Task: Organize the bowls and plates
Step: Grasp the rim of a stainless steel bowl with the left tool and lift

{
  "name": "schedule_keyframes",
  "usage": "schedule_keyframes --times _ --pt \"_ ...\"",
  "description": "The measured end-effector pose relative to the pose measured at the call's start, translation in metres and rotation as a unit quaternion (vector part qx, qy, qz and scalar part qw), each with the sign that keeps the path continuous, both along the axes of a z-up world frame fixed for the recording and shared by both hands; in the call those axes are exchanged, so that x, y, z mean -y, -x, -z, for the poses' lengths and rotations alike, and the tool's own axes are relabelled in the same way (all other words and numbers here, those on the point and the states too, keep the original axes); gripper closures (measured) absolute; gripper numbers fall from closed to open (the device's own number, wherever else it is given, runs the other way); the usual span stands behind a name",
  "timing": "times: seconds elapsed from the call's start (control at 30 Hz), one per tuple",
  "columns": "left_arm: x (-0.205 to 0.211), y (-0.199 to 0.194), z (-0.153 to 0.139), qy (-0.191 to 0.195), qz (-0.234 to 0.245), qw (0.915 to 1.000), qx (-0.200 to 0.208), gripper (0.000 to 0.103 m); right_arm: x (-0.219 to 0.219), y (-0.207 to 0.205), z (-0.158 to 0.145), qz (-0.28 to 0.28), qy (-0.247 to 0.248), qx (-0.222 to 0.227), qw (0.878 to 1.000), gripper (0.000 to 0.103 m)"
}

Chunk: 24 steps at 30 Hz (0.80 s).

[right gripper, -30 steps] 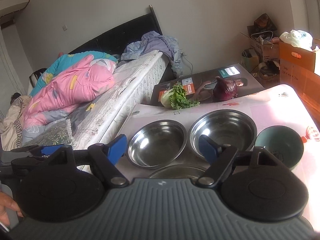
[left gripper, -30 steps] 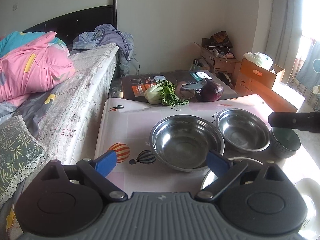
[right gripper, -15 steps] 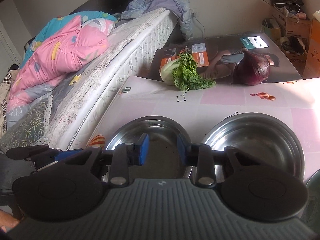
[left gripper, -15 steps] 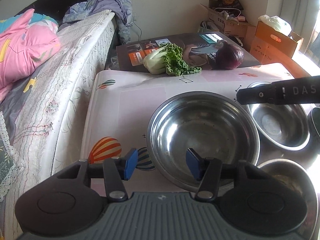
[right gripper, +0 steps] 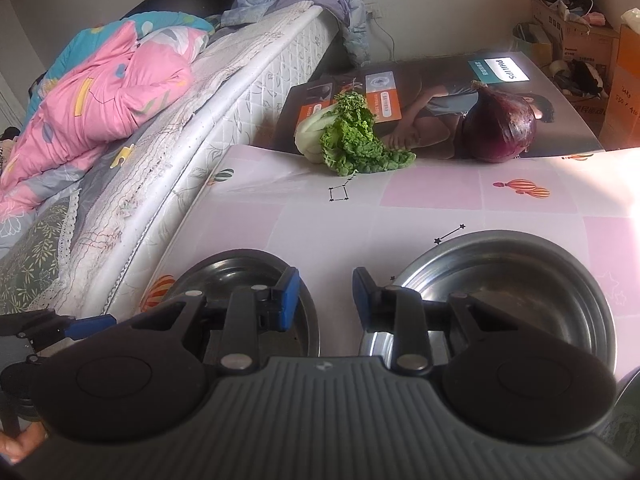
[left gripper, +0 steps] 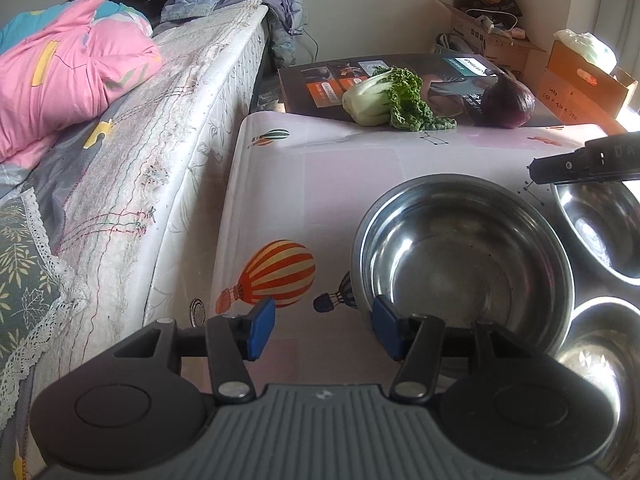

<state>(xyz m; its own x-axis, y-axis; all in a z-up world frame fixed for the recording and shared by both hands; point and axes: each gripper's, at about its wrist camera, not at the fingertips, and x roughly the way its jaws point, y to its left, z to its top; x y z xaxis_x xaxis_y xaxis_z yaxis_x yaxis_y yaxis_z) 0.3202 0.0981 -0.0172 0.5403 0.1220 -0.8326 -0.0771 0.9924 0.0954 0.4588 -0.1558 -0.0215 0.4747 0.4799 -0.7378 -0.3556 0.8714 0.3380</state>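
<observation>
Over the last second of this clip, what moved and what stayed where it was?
Both grippers dropped forward toward the steel bowls. The left gripper narrowed, then reopened, and now straddles the near rim of the large steel bowl without gripping. The right gripper narrowed, open between both bowls, second bowl rightward. Bowls, cabbage and onion stayed put.

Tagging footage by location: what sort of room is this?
Probably a bedroom used as a makeshift work spot: a bed with a pink quilt beside the table, and cardboard boxes against the wall.
</observation>
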Motion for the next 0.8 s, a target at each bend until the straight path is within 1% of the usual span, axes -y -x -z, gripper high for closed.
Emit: schedule_keyframes --times 0.13,0.27,0.4,0.43,0.57,0.63,0.7,0.8 --pt "-0.005 0.001 0.000 -0.001 -0.007 1.0000 0.000 0.046 -0.017 0.005 0.005 -0.028 0.004 -0.015 1.000 0.074" --pt "-0.014 0.005 0.000 0.014 -0.019 0.9997 -0.006 0.048 -0.037 0.017 0.009 -0.063 -0.007 -0.036 0.997 0.074" --pt "-0.026 0.013 -0.002 0.065 -0.027 0.9974 -0.015 0.047 -0.047 0.030 0.009 -0.082 -0.007 -0.042 0.996 0.074" --pt "-0.029 0.014 -0.001 0.080 -0.029 0.9962 -0.020 0.047 -0.046 0.032 0.009 -0.081 -0.009 -0.044 0.996 0.074" --pt "-0.028 0.019 -0.002 0.099 -0.025 0.9945 -0.025 0.049 -0.034 0.034 0.004 -0.065 -0.017 -0.037 0.997 0.074" --pt "-0.027 0.019 -0.004 0.118 -0.018 0.9925 -0.024 0.049 -0.023 0.031 0.000 -0.050 -0.032 -0.036 0.998 0.074" --pt "-0.024 0.018 -0.005 0.129 -0.014 0.9912 -0.024 0.050 -0.010 0.027 -0.001 -0.030 -0.050 -0.043 0.997 0.074" --pt "-0.018 0.016 -0.004 0.129 -0.010 0.9912 -0.025 0.051 0.004 0.020 0.004 -0.007 -0.064 -0.061 0.996 0.074"
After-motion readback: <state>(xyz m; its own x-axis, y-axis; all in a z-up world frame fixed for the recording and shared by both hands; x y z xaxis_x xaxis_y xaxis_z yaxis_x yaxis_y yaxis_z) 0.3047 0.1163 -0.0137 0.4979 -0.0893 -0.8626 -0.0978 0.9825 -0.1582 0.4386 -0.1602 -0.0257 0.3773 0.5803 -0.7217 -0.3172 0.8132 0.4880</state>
